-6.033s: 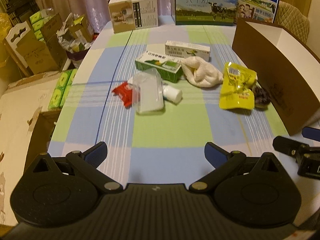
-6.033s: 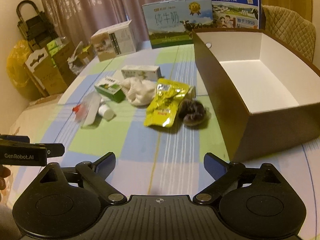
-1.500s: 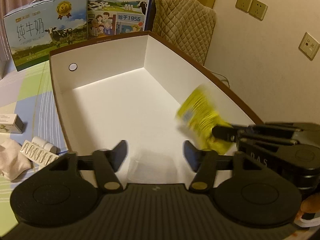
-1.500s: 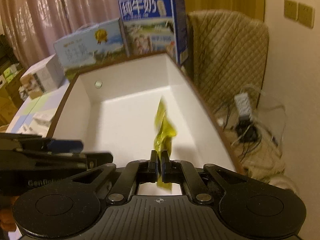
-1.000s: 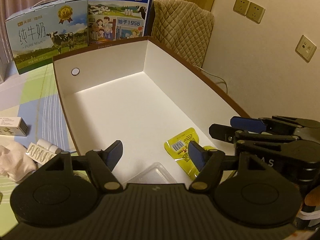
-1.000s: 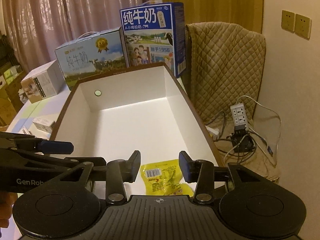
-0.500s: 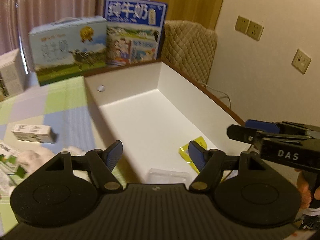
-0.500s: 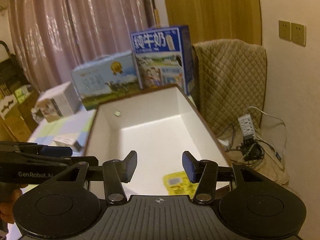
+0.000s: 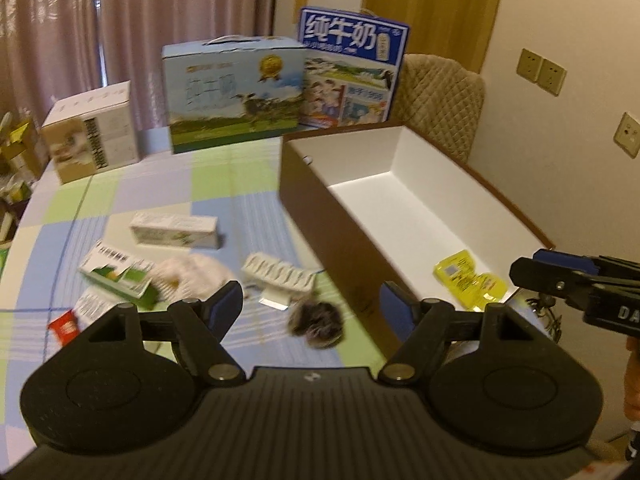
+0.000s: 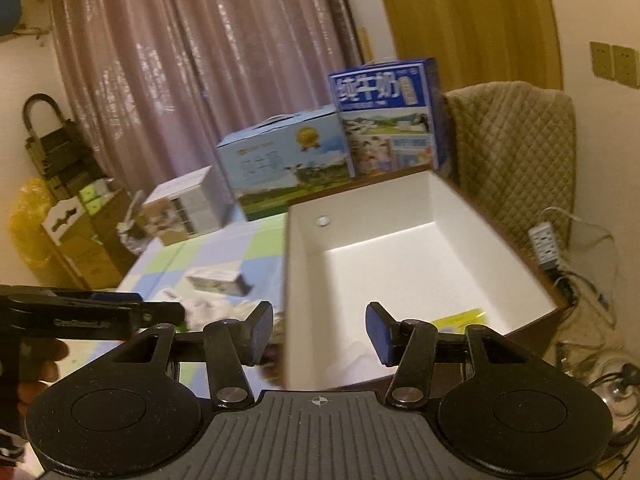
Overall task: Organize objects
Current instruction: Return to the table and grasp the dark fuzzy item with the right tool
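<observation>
The brown cardboard box [image 9: 332, 236] with a white inside stands at the table's right end. A yellow snack packet [image 9: 468, 280] lies flat on its floor at the near end; it also shows as the yellow packet [image 10: 460, 317] in the right wrist view. My left gripper [image 9: 311, 308] is open and empty above the box's near left corner. My right gripper [image 10: 320, 332] is open and empty over the box's [image 10: 400, 264] near left wall. On the cloth left of the box lie a blister pack [image 9: 280, 276], a dark fuzzy item [image 9: 318, 322], a white cloth [image 9: 192, 276], a green carton [image 9: 116, 276], a white carton [image 9: 176, 230] and a red packet [image 9: 62, 328].
Two milk cases [image 9: 236, 92] and a smaller printed box [image 9: 92, 136] stand along the table's far edge. A quilted chair [image 9: 440, 108] sits behind the brown box. A power strip and cables [image 10: 552, 248] lie on the floor to the right. Stacked cartons [image 10: 80, 232] fill the room's left side.
Both grippers have drawn back and up from the box, still open. The left wrist view has swung left, bringing the loose items on the table into sight.
</observation>
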`<state>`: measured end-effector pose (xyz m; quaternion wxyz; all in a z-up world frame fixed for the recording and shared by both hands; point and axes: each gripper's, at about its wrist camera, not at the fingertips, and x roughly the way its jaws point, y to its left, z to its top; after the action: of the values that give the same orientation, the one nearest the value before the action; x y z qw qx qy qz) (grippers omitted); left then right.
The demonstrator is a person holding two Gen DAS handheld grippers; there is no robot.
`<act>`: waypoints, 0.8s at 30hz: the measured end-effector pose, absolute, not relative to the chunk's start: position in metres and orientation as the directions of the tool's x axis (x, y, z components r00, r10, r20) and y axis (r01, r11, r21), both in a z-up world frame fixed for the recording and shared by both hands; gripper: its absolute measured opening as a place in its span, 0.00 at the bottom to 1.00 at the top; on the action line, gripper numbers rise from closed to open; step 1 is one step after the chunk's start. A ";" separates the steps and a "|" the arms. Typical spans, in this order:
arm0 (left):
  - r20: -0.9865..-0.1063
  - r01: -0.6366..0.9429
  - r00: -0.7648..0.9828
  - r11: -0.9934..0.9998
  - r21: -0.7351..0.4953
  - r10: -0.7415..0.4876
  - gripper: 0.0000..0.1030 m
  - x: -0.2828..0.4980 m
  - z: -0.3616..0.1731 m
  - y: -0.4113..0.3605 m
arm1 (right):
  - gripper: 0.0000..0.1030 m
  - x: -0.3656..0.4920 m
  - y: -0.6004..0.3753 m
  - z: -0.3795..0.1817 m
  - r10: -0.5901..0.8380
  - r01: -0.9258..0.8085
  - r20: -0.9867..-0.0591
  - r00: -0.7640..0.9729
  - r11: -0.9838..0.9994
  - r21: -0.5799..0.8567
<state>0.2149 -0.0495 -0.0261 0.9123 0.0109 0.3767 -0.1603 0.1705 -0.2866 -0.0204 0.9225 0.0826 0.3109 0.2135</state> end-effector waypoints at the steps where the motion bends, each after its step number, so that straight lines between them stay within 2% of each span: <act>1: -0.694 0.291 0.665 0.951 -0.101 -0.277 0.70 0.212 -0.028 -0.044 | 0.47 0.167 -0.282 -0.022 0.456 -0.348 -0.539 0.708 0.890 0.295; 8: -0.721 0.229 0.652 0.967 -0.108 -0.235 0.70 0.204 -0.044 -0.017 | 0.47 0.156 -0.245 -0.035 0.505 -0.375 -0.555 0.661 0.863 0.339; 12: -0.737 0.198 0.645 0.976 -0.095 -0.202 0.70 0.205 -0.057 -0.005 | 0.47 0.154 -0.223 -0.048 0.485 -0.365 -0.589 0.647 0.874 0.319; 20: -0.770 0.153 0.620 0.986 -0.065 -0.147 0.70 0.217 -0.090 0.012 | 0.47 0.163 -0.177 -0.086 0.357 -0.255 -0.687 0.633 0.934 0.251; 24: -0.772 0.145 0.622 0.988 -0.055 -0.134 0.70 0.228 -0.104 0.021 | 0.47 0.172 -0.160 -0.105 0.267 -0.162 -0.697 0.666 0.963 0.214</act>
<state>0.2282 0.0210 -0.1038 0.9005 0.0065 0.4278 -0.0775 0.1718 -0.1599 -0.1055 0.9102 0.0671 0.3913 0.1180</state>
